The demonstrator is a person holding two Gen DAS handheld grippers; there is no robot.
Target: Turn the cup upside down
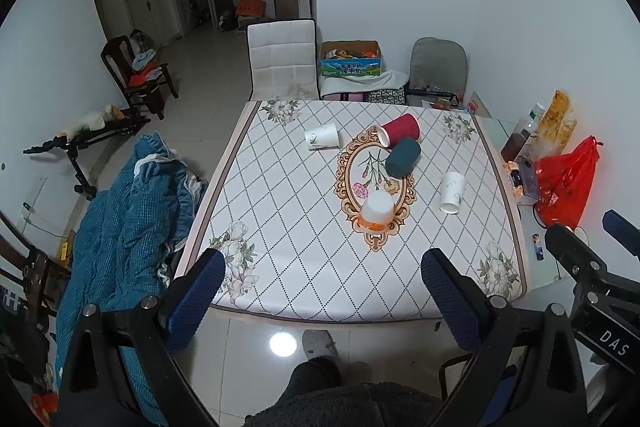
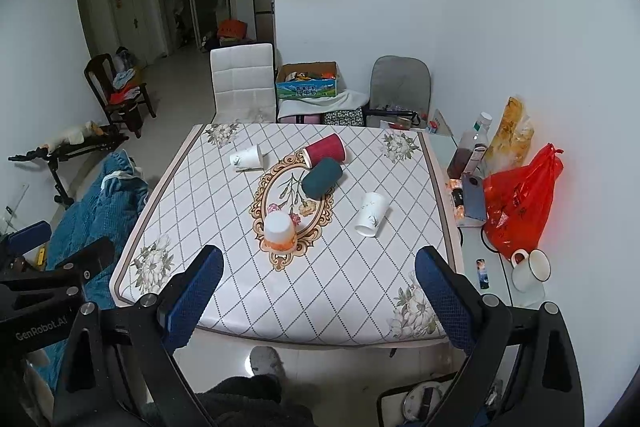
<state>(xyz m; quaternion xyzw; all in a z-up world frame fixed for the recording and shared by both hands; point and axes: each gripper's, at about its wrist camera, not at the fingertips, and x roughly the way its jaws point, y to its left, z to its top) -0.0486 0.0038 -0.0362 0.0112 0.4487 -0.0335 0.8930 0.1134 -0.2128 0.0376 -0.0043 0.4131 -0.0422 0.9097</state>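
Observation:
Several paper cups are on the patterned table (image 1: 280,211). A white cup with an orange band (image 1: 376,213) (image 2: 279,233) stands upside down at the near middle. A red cup (image 1: 400,129) (image 2: 325,149), a dark teal cup (image 1: 403,157) (image 2: 322,177) and two white cups (image 1: 322,137) (image 1: 452,191) (image 2: 246,157) (image 2: 372,213) lie on their sides. My left gripper (image 1: 323,267) and right gripper (image 2: 319,265) are open and empty, held above the table's near edge, apart from all cups.
A red plastic bag (image 2: 518,205), bottles (image 2: 468,149), a phone (image 2: 474,197) and a white mug (image 2: 530,269) sit on the glass side strip at right. A blue blanket (image 1: 120,211) lies left of the table. A white chair (image 1: 282,61) stands behind.

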